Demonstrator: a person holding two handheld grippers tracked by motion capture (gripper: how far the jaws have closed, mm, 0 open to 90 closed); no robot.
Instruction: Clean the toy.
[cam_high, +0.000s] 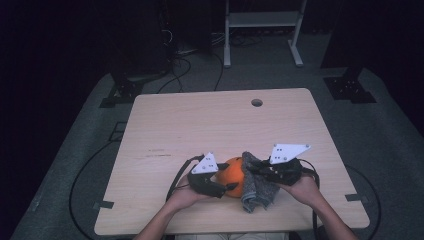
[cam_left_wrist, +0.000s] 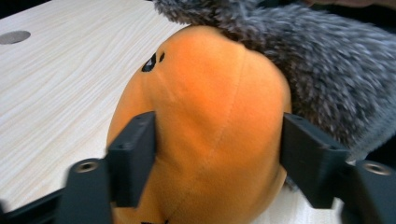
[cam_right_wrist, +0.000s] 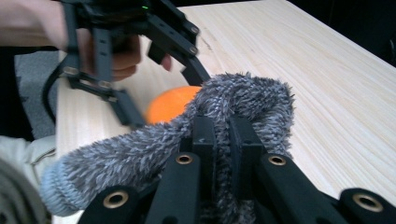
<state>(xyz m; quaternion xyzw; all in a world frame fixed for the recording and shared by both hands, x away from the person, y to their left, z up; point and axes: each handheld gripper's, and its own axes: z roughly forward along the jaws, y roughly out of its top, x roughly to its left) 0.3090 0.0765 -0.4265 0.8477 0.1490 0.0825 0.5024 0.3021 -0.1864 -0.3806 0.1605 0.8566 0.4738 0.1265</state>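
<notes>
An orange plush toy (cam_high: 232, 175) sits near the front edge of the wooden table (cam_high: 210, 120). My left gripper (cam_high: 231, 186) comes at it from the left. In the left gripper view the toy (cam_left_wrist: 210, 93) bulges between the jaws, and both pads (cam_left_wrist: 140, 154) touch its sides. A grey fuzzy sock (cam_high: 257, 192) is draped over the toy's right side and hangs down to the table. My right gripper (cam_right_wrist: 223, 135) is shut on a fold of the sock (cam_right_wrist: 247, 98). Behind that fold the toy (cam_right_wrist: 170, 105) and the left gripper (cam_right_wrist: 163, 95) show.
A round cable hole (cam_high: 256, 102) lies near the table's far edge. Beyond the table a white metal stand (cam_high: 262, 20) is on the floor, with cables (cam_high: 185, 65) trailing to its left. The person's forearms come in from the bottom edge.
</notes>
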